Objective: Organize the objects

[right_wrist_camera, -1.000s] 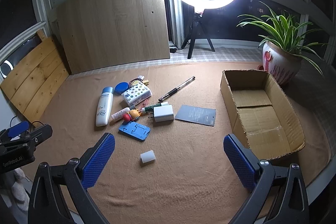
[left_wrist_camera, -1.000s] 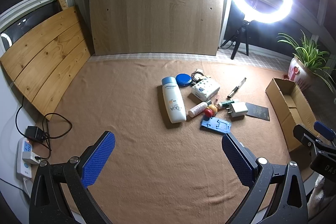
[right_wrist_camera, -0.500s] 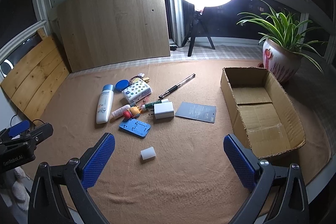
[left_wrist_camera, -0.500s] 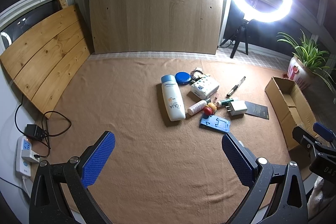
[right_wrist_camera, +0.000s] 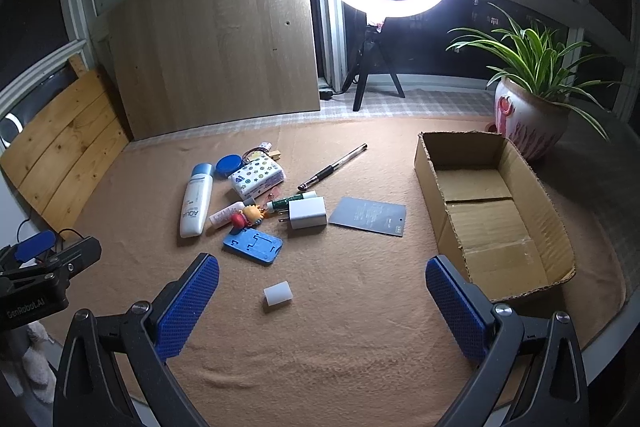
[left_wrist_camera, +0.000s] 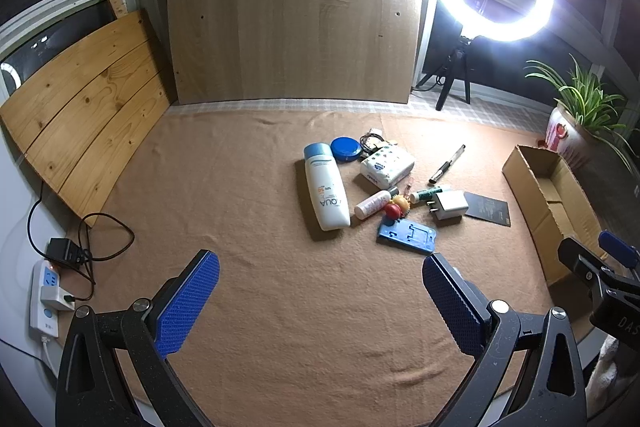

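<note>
The right tool point(right_wrist_camera: 322, 301) stood wide open and empty above the tan-covered worktop point(right_wrist_camera: 360, 347); the left tool point(left_wrist_camera: 320, 301) was likewise spread and held nothing. Nearest the right tool lay a small white block point(right_wrist_camera: 277, 293), alone and apart from the rest; it appeared light and possibly soft, best pinched across its short sides. Just beyond lay a blue phone stand point(right_wrist_camera: 253, 242), flat and rigid, to be taken by an edge. Behind it the items clustered closely: a white charger plug point(right_wrist_camera: 306, 213), compact and stiff, with prongs to be avoided; a small toy figure point(right_wrist_camera: 248, 215), likely fragile; a white sunscreen bottle point(right_wrist_camera: 196, 201), smooth and probably slippery, best gripped across the body; a dark flat card point(right_wrist_camera: 368, 215), thin and hard to lift off the cloth; a patterned tissue pack point(right_wrist_camera: 258, 180), soft; a blue round lid point(right_wrist_camera: 229, 165); and a pen point(right_wrist_camera: 334, 166), liable to roll. The cardboard box point(right_wrist_camera: 430, 195), empty, stood to the right and judged the likely receptacle. Small tubes beside the toy and a tangle behind the tissue pack could not be identified. Labels were unreadable.
</note>
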